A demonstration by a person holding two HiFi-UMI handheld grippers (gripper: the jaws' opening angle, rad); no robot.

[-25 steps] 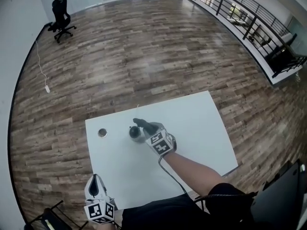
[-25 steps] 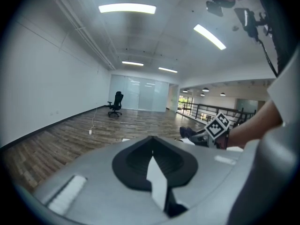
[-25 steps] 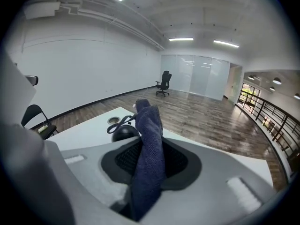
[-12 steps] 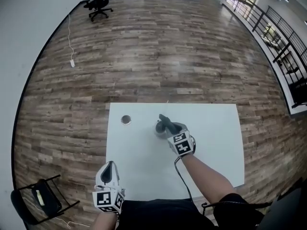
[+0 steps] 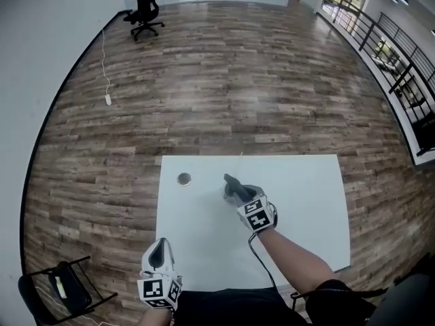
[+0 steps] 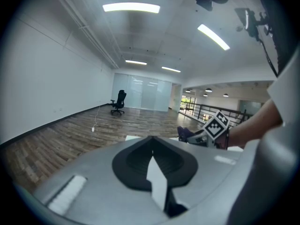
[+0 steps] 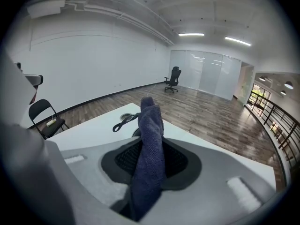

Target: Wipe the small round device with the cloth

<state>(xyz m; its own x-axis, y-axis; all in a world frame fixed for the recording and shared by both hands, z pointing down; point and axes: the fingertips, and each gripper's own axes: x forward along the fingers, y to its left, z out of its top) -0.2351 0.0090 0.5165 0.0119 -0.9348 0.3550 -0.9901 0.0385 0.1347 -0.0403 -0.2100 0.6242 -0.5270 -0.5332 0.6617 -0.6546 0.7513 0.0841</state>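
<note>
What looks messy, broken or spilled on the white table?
Nothing stands out. The right gripper pinches the dark blue cloth, a black cord lies looped on the white table, and nothing looks spilled or broken.

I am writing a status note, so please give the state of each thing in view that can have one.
right gripper: fingers shut on the cloth.
cloth: dark blue, pinched, standing up between the fingers.
left gripper: fingers together, nothing between them.
small round device: on the white table, mostly hidden behind the cloth.
cord: lying looped on the table.
</note>
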